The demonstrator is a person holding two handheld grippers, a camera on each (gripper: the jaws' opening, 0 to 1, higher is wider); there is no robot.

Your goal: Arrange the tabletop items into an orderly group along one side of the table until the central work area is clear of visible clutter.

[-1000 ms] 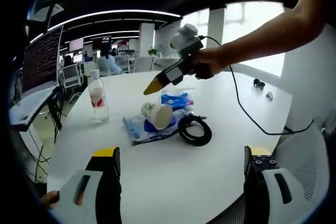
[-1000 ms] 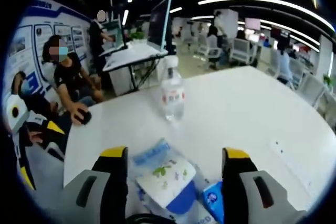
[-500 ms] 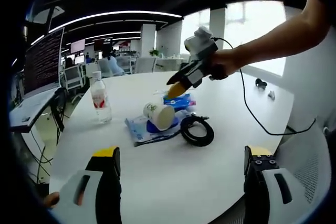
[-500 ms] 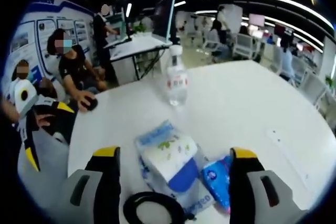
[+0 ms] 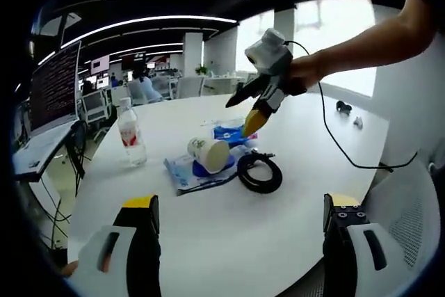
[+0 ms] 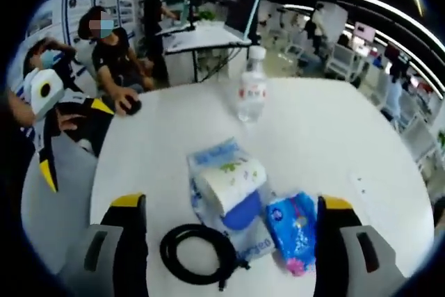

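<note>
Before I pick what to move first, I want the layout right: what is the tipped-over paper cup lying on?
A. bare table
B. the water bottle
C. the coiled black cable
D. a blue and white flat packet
D: the paper cup lies on its side on the blue and white packet, with the coiled black cable beside it.

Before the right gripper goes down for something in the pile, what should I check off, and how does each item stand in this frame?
1. Right gripper jaws open: ok, wide apart in the right gripper view, nothing between them.
2. Left gripper free: ok, open and empty, held back at the near table edge.
3. Blue packet reachable: ok, it lies flat with nothing on top, close beside the plastic bag.
4. Paper cup stable: not ok, it lies on its side on the plastic bag and may roll.
5. Black cable coil clear of the pile: cannot tell, its end reaches the bag's edge.
6. Water bottle out of the path: ok, upright, apart from the pile.
</note>
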